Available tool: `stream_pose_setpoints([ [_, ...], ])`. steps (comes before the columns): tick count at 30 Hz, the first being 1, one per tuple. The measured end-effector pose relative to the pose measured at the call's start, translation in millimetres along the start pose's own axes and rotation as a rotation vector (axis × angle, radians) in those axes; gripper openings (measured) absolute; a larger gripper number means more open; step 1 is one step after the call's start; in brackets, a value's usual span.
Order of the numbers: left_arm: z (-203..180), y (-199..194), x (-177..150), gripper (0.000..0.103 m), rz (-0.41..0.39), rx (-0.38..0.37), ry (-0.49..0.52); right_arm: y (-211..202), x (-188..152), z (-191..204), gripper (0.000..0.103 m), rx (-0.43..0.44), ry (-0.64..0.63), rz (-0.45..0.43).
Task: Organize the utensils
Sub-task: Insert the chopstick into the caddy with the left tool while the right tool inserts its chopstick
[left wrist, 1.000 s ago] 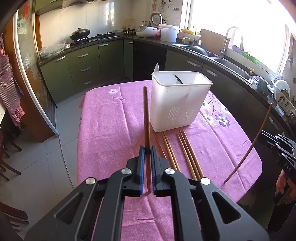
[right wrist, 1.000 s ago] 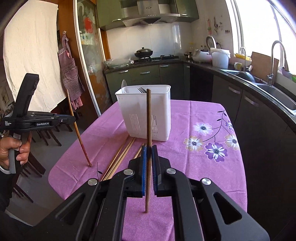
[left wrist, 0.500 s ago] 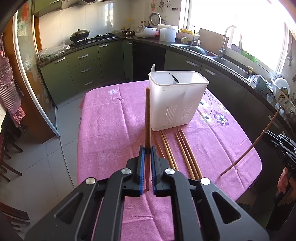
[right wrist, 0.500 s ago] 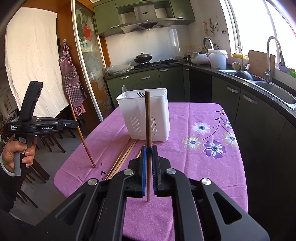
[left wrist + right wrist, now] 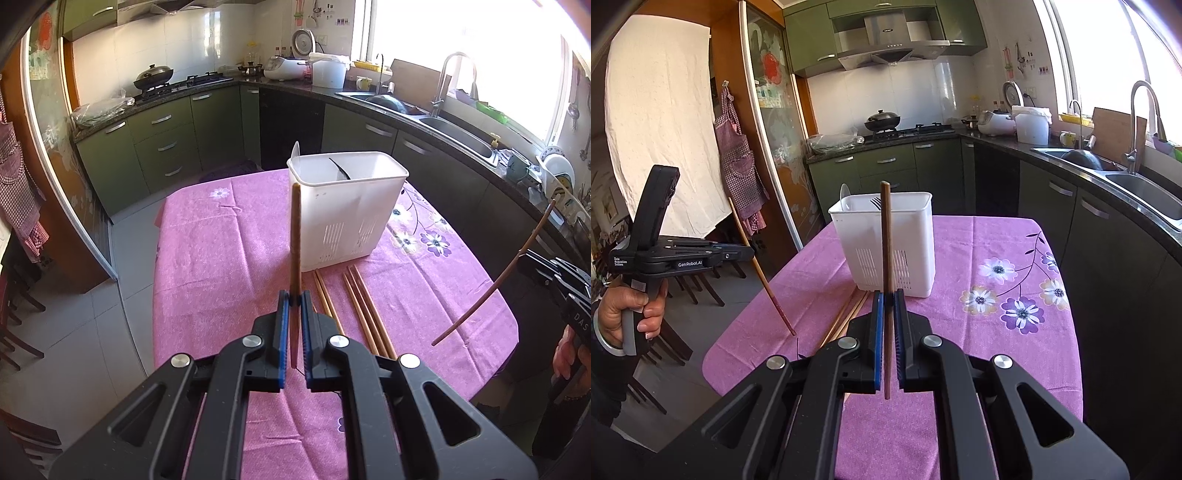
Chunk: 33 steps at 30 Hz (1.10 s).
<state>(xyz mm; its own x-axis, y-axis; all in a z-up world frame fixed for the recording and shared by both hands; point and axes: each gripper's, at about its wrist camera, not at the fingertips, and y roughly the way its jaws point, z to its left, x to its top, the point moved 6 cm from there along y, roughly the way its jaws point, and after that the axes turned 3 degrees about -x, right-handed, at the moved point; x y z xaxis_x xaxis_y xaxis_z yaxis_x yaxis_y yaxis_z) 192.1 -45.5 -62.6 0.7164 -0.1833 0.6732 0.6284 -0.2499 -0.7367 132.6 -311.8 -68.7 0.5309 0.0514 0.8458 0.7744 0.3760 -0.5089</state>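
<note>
**Two chopsticks up, both need to land in the caddy**

Left claw (image 5: 292, 299) is clamped on a chopstick (image 5: 295, 229), stick standing nearly upright between the blue pads. Right claw (image 5: 888, 295) is pinching its own chopstick (image 5: 885, 236) the same way. Both are up off the counter (image 5: 979, 354), on the near side of the white utensil caddy (image 5: 347, 214), which sits toward the counter's far edge with a fork and a spoon already in it. More loose chopsticks (image 5: 364, 306) lie flat just in front of it. My take: lift high enough for the lower tip to clear the rim, go one at a time so the sticks don't cross, and don't let go until the tip is well inside. Thin sticks swivel in the pads, so go slow.
</note>
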Motion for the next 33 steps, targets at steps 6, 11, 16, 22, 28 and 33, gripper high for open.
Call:
stream_pose_setpoints([
  [6, -8, -11, 19, 0.007, -0.018, -0.022, 0.017, -5, 26, 4, 0.006, 0.015, -0.015, -0.035],
  [11, -23, -32, 49, 0.007, -0.055, -0.055, 0.046, -15, 64, 8, 0.006, 0.022, -0.043, -0.095],
  [16, -39, -57, 91, 0.007, -0.132, -0.080, 0.076, -25, 115, 10, 0.006, 0.021, -0.057, -0.176],
  [22, -51, -77, 151, 0.007, -0.266, -0.088, 0.095, -22, 179, 8, 0.006, 0.028, -0.048, -0.264],
  [28, -45, -39, 183, 0.007, -0.285, -0.057, 0.075, 20, 220, 2, 0.006, 0.009, -0.041, -0.272],
  [33, -27, 19, 178, 0.007, -0.195, -0.037, 0.019, 78, 214, -9, 0.006, -0.015, -0.030, -0.193],
])
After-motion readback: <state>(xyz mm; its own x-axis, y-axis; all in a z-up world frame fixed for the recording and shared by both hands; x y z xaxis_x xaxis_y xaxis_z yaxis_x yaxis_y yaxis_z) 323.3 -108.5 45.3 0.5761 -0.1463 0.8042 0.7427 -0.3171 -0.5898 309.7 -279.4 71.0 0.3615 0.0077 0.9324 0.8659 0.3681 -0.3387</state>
